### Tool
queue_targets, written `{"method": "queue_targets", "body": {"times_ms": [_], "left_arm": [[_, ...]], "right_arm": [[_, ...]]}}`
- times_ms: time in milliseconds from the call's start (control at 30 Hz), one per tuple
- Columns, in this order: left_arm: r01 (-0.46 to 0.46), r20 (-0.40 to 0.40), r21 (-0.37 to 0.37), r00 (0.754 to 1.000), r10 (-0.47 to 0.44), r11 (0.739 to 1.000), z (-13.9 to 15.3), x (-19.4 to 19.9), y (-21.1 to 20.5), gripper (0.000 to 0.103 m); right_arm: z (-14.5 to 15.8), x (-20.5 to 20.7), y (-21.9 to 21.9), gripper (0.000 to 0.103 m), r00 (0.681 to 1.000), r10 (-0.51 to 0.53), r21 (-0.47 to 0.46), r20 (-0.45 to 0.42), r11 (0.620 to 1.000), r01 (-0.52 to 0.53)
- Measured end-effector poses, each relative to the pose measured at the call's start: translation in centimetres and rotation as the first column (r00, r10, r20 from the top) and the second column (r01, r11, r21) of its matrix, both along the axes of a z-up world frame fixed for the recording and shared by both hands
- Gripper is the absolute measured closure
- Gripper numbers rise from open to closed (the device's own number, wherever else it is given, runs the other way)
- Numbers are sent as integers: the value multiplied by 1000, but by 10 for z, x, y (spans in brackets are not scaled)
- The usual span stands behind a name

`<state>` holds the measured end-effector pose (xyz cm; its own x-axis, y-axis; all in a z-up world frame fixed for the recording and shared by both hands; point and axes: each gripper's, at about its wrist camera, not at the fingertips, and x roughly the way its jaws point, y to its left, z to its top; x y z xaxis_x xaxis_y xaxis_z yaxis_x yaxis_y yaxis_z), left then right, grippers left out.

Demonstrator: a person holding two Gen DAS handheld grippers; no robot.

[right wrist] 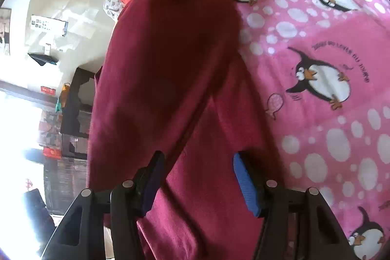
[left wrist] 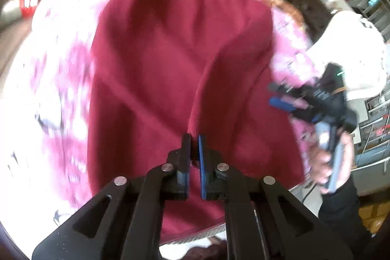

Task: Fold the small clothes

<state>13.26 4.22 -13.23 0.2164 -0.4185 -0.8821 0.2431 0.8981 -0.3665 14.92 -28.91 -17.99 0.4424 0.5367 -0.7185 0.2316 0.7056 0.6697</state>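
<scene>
Pressed together on a ridge of the maroon garment [left wrist: 170, 60], left gripper [left wrist: 194, 145], likely to lift an edge for folding. Spread wide, right gripper [right wrist: 198, 177], poised over the cloth, gripping nothing. Spread near the edge of the penguin blanket [right wrist: 316, 40].

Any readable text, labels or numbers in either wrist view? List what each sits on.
Nothing reads cleanly.
Curved lettering by the penguins on the pink blanket: upside down, too small to read.
White wall chart: rows of "E"-like marks, too blurred to quote.
Red signs on the shelving: illegible.
Maroon garment: no text visible.
Left wrist view: motion-blurred, nothing readable.
</scene>
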Motion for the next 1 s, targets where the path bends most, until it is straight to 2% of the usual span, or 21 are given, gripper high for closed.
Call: {"method": "queue_targets", "body": {"times_ms": [67,100,200,267,300,333,367,433,500,600,700,800,833,900,967,1000], "left_arm": [[-12,-88,27,996,14,1000,-20,0,7,96],[-13,-105,33,994,16,999,-23,-2,12,96],[-55,-39,-24,998,54,998,0,-6,29,93],[-61,26,-31,998,62,998,22,-8,34,74],[-63,70,-16,996,64,998,35,-5,31,56],[-61,117,2,991,61,998,48,2,25,44],[-49,154,6,987,48,999,61,13,16,41],[-20,182,8,983,18,1000,74,37,-4,40],[10,195,41,981,-18,999,83,70,-31,40],[40,193,124,979,-63,991,84,129,-81,40],[140,127,102,980,-152,985,80,194,-133,40],[195,81,105,976,-204,975,65,242,-184,40],[217,77,128,971,-228,968,59,252,-201,40],[223,58,156,970,-235,962,46,270,-232,40],[231,13,121,972,-234,965,36,281,-252,41],[242,-2,109,970,-243,964,33,285,-262,48]], "right_arm": [[-3,4,2,45,1000,3,10,-1,1000,-3],[-3,6,2,45,1000,0,17,-1,1000,0],[0,8,-8,45,1000,-9,31,21,999,8],[4,12,-18,45,999,-21,48,35,999,20],[6,15,-24,45,998,-33,67,49,997,30],[8,20,-29,45,997,-47,91,65,995,41],[9,24,-33,45,996,-55,105,75,993,47],[14,36,-38,47,993,-80,111,91,991,69],[17,51,-52,51,989,-113,134,101,986,99],[11,65,-70,56,983,-163,192,82,971,145],[1,80,-82,63,978,-201,250,58,951,181],[-10,92,-85,71,979,-202,313,38,932,180],[-13,94,-85,76,979,-200,320,24,930,182],[-21,93,-88,77,976,-219,338,7,919,203],[-28,88,-93,77,970,-243,373,0,900,225],[-30,87,-95,77,970,-245,385,1,895,225]]}}
